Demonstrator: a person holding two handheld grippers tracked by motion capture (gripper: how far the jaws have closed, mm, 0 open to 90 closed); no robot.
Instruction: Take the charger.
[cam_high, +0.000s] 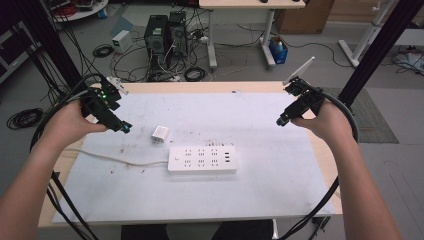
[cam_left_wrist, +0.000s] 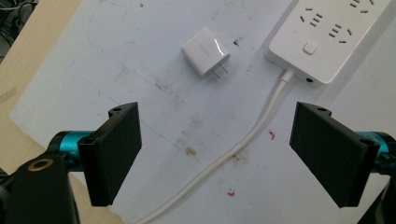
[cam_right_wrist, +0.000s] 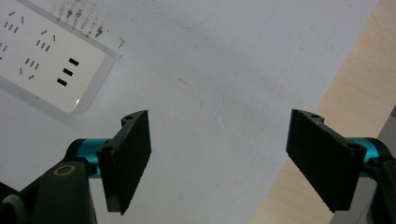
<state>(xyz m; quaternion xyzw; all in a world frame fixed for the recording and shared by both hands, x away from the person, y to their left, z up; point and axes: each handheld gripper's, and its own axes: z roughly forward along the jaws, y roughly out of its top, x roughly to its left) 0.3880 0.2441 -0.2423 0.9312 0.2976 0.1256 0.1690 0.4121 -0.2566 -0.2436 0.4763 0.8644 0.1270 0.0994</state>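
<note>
Both jaws wide open, holding nothing.
Your left gripper (cam_high: 125, 127) hovers near charger (cam_high: 160, 134); right gripper (cam_high: 281, 121) well apart from strip (cam_high: 202, 159) on worktop (cam_high: 280, 185).

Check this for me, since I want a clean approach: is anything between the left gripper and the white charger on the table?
Nothing visible is. The left gripper hangs open above the table, with bare tabletop between it and the charger. The power strip and its cord lie off to one side.
</note>
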